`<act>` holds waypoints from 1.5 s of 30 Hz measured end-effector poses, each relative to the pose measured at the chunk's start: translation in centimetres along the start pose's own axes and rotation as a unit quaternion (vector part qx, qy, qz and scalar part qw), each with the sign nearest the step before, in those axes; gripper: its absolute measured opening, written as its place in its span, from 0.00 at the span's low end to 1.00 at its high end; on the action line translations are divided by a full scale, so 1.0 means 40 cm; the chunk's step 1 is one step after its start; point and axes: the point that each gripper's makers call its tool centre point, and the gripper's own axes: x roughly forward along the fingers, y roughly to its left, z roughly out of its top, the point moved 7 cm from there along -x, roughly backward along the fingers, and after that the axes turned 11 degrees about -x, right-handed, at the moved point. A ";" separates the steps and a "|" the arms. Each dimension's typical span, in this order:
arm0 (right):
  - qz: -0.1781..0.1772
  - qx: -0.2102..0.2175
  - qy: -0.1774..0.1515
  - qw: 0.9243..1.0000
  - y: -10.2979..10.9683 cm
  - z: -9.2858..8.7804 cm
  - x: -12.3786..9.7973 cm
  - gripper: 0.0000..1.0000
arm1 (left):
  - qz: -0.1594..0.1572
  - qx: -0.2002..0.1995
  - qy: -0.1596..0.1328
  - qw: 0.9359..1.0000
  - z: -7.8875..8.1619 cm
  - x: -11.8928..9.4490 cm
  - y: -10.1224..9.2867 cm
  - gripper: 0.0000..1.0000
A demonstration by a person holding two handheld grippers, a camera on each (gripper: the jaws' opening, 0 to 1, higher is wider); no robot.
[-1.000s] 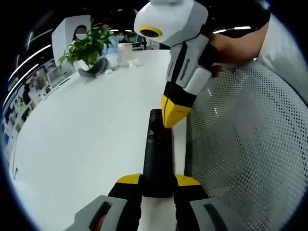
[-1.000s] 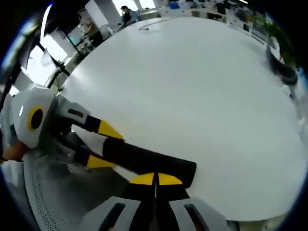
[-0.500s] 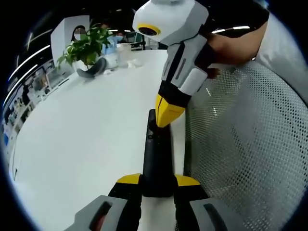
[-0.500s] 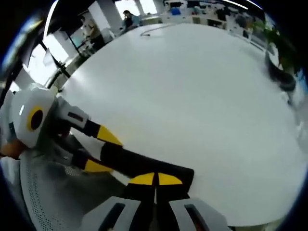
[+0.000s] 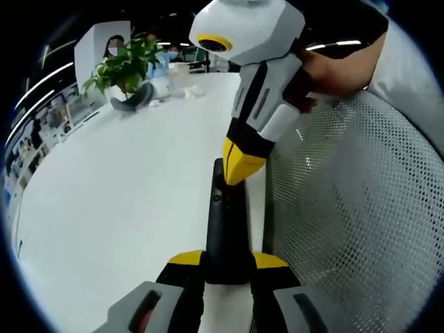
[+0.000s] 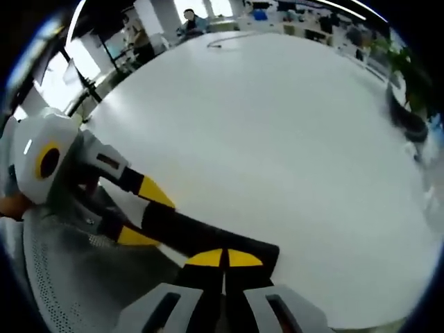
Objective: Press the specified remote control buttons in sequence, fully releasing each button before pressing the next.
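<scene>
A white table [image 5: 118,201] spreads out ahead of me, with a potted plant [image 5: 125,66] and a dark curved object [image 5: 135,98] near its far edge, well away from my work. Against the near edge stands a white mesh chair back [image 5: 354,208], just beside the remote and crowding its right side in the left gripper view.

The black remote control [image 5: 227,229] lies along the table's near edge, its long axis running straight away from my left gripper [image 5: 227,262]. In the right gripper view the same remote control [image 6: 201,232] runs slantwise from my left gripper [image 6: 142,211] toward my right one.

My left jaws are clamped on the remote's near end, one yellow tip on each side. My right gripper [image 5: 241,163] comes down steeply from above, a hand [image 5: 333,66] gripping its body, jaws closed together into one yellow point that touches the remote's far end. In its own view the right gripper [image 6: 223,258] shows its two yellow tips pressed together on the black top face.
</scene>
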 end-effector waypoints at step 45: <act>0.067 -0.066 0.136 0.986 -0.016 0.043 0.014 0.00 | 0.087 -0.078 0.037 0.992 0.020 0.014 -0.031 0.26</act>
